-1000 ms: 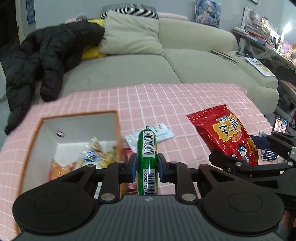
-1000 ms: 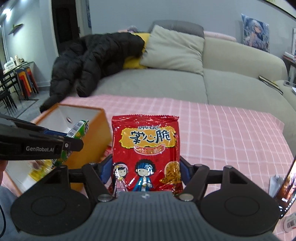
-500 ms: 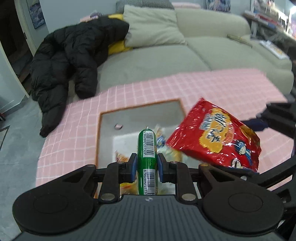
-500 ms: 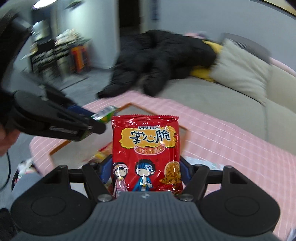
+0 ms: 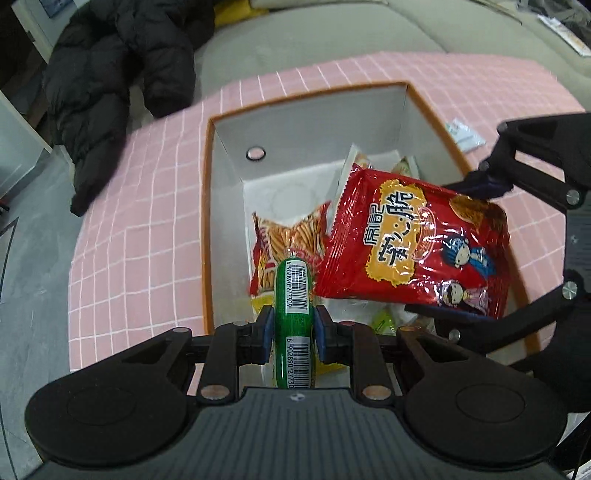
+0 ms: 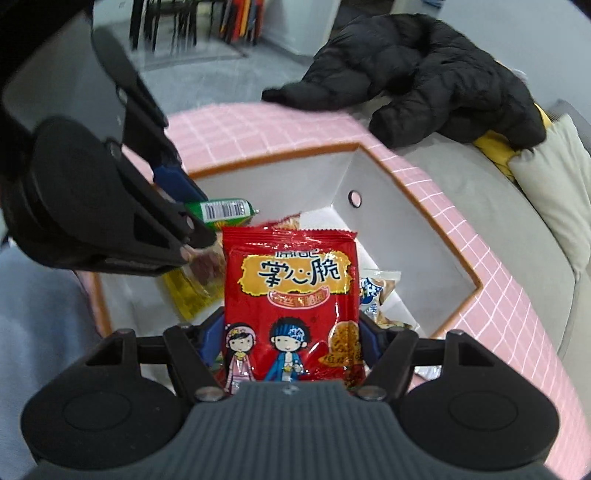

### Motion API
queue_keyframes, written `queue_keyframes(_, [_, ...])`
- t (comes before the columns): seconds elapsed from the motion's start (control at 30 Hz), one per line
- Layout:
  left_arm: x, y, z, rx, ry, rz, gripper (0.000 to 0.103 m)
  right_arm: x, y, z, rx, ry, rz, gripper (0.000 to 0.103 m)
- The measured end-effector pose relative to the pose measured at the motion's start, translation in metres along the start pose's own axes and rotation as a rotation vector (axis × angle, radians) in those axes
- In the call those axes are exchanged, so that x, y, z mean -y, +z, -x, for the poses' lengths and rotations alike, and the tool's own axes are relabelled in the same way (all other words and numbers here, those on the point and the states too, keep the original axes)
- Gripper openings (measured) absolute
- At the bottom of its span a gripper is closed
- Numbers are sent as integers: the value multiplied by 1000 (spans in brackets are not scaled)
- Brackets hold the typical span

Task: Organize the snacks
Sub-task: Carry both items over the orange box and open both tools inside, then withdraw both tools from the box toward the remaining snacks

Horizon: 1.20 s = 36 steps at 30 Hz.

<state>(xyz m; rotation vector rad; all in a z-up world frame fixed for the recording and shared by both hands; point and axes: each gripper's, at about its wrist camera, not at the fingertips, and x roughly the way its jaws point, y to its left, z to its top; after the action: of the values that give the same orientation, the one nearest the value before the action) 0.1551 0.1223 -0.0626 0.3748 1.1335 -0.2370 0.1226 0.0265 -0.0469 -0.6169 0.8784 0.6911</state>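
My left gripper point(image 5: 293, 334) is shut on a green sausage stick point(image 5: 293, 295) with barcode labels, held over the near end of the orange-rimmed white box point(image 5: 229, 158). My right gripper point(image 6: 291, 338) is shut on a red snack bag point(image 6: 291, 295) with cartoon figures, also above the box point(image 6: 373, 192). In the left wrist view the red bag point(image 5: 413, 243) hangs over the box's right half, with the right gripper point(image 5: 461, 251) coming in from the right. In the right wrist view the left gripper point(image 6: 190, 216) and the sausage point(image 6: 225, 210) show at upper left. Several snack packets point(image 5: 291, 236) lie inside the box.
The box sits on a pink checked tablecloth point(image 5: 147, 229). A small white packet point(image 5: 463, 134) lies on the cloth right of the box. A black jacket point(image 5: 110, 74) is draped on the grey sofa point(image 5: 332, 33) behind; a cushion point(image 6: 554, 184) rests on the sofa.
Both grippers have moved over the box and tilted downward with their loads. The red bag came from the table's right side to above the box, and the right gripper rolled.
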Motion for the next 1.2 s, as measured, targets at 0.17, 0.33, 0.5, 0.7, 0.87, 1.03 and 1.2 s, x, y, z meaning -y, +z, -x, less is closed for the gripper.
queue_keyframes(0.17, [4, -1, -15, -42, -12, -30, 25, 5, -3, -25, -59, -7, 69, 67])
queue_keyframes(0.33, [5, 0, -32, -84, -38, -38, 25, 10, -4, -41, -101, 8, 97, 68])
queue_keyframes(0.5, [5, 0, -43, -117, -44, -40, 25, 11, -10, -44, -121, 13, 120, 69])
queue_keyframes(0.7, [3, 2, -41, -110, -60, -28, 33, 11, -14, -50, -141, 25, 135, 71])
queue_keyframes(0.87, [6, 3, -37, -89, -30, -46, 50, 15, -12, -48, -142, 42, 118, 91])
queue_keyframes(1.03, [3, 2, -22, -48, -13, -26, 68, 19, -11, -36, -131, 29, 119, 93])
queue_keyframes(1.2, [-1, 2, 0, 2, 13, 6, 72, 26, -8, -13, -89, 8, 83, 95])
